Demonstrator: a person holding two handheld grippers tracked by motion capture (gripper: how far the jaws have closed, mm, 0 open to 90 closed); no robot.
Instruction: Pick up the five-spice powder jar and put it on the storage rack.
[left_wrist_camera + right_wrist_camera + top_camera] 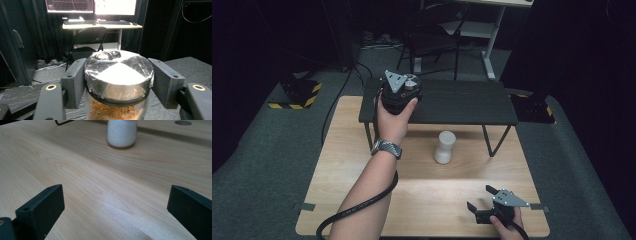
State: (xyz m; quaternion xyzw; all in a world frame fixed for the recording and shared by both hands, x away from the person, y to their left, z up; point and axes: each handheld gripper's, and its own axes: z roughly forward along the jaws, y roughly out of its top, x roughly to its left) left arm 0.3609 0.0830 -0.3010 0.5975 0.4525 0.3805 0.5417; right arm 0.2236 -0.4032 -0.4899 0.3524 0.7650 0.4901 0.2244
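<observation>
Left gripper (pixel 119 82) is clamped on a clear glass jar with a tape-covered silver lid (pixel 119 75); the left gripper view shows both jaws pressing the lid's sides and brown powder inside, cut off at the bottom edge. High view puts this left gripper (pixel 401 92) at upper centre, at the left end of a black low shelf on thin legs (pixel 462 102); there the hand hides the jar, only a bit of lid visible. Right gripper (pixel 484 202), lower right, jaws apart, nothing between them. Right gripper view: light wooden table (pixel 95 182), white-filled jar (pixel 122 133) at top, its upper part cut off. In the high view this jar (pixel 444 147) stands mid-table below the shelf's front edge. Left gripper view background: folding chair (pixel 87 40), desk with monitors (pixel 100 23).
</observation>
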